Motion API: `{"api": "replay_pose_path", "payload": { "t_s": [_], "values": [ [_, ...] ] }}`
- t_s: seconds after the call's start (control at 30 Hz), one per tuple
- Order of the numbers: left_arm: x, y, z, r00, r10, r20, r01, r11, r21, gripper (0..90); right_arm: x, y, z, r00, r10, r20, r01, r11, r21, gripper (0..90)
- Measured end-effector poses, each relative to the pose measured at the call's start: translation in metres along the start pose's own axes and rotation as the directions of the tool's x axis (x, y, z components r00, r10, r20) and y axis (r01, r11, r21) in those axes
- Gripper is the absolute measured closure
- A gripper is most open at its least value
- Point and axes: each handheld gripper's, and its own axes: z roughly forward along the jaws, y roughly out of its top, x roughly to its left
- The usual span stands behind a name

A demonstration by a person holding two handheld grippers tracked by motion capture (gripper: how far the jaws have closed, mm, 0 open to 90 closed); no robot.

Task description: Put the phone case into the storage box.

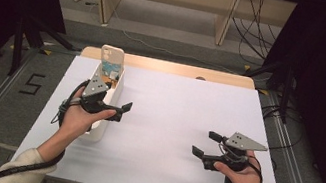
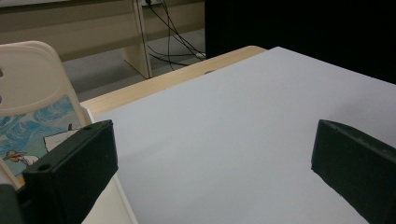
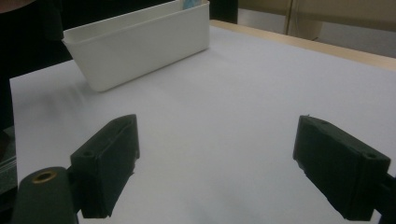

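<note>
Left gripper (image 1: 117, 109): jaws apart, nothing between them, hovering beside and partly over the long white bin (image 1: 112, 94) at the table's left side. In the left gripper view one jaw sits just beside the bin's rim, the other out over bare table. Right gripper (image 1: 206, 144): jaws spread wide, empty, held low over the white table cover (image 1: 181, 120), well apart from the bin. In the right gripper view the bin (image 3: 140, 44) lies ahead across open surface. Standing upright at the far end of the bin is a phone case (image 1: 111, 58), cream-coloured, rounded top corners, sticking up above the rim; just below it a card or booklet with a blue-and-white cartoon print (image 2: 35, 135), also inside the bin. Judgement: the case is the thing nearest the left jaws and the likely item to pick. It looks light, thin-walled, somewhat flexible; smooth and possibly slippery, so a grip could slide. Not fragile, though a hard pinch may bow it. Best hold would be across the exposed top portion, jaws on the flat front and back faces, then lift straight up clear of the bin wall. The bin itself looks stiff plastic and light; it may shift if nudged. Whether the case leans on the bin wall or the printed card, cannot tell.
</note>
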Motion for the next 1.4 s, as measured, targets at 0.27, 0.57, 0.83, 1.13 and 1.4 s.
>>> {"api": "replay_pose_path", "payload": {
  "t_s": [0.27, 0.57, 0.83, 1.13, 1.4],
  "values": [
    [-0.003, -0.005, -0.003, 0.9999, 0.000, 0.017, 0.000, 1.0000, 0.001, 0.0, 0.000, 0.000, 0.000, 1.0000, 0.001, 0.000, -0.001, 1.000, 0.001, 15.5],
    [-0.006, -0.012, -0.004, 0.9992, 0.013, 0.039, -0.014, 0.9999, 0.007, 0.0, 0.000, 0.000, 0.000, 1.0000, -0.001, -0.001, 0.001, 1.000, -0.001, 15.5],
    [-0.006, -0.016, -0.010, 0.9986, 0.021, 0.048, -0.021, 0.9998, -0.001, 0.0, 0.000, 0.000, 0.000, 1.0000, -0.001, -0.001, 0.001, 1.000, -0.003, 15.5],
    [-0.005, -0.024, -0.016, 0.9984, 0.017, 0.053, -0.017, 0.9998, 0.002, 0.0, 0.000, 0.000, 0.000, 1.0000, -0.001, -0.001, 0.001, 1.000, -0.002, 15.5],
    [-0.007, -0.031, -0.019, 0.9980, 0.031, 0.055, -0.032, 0.9995, 0.008, 0.0, 0.000, 0.000, 0.000, 1.0000, -0.002, -0.002, 0.002, 1.000, -0.001, 15.5]
  ]
}}
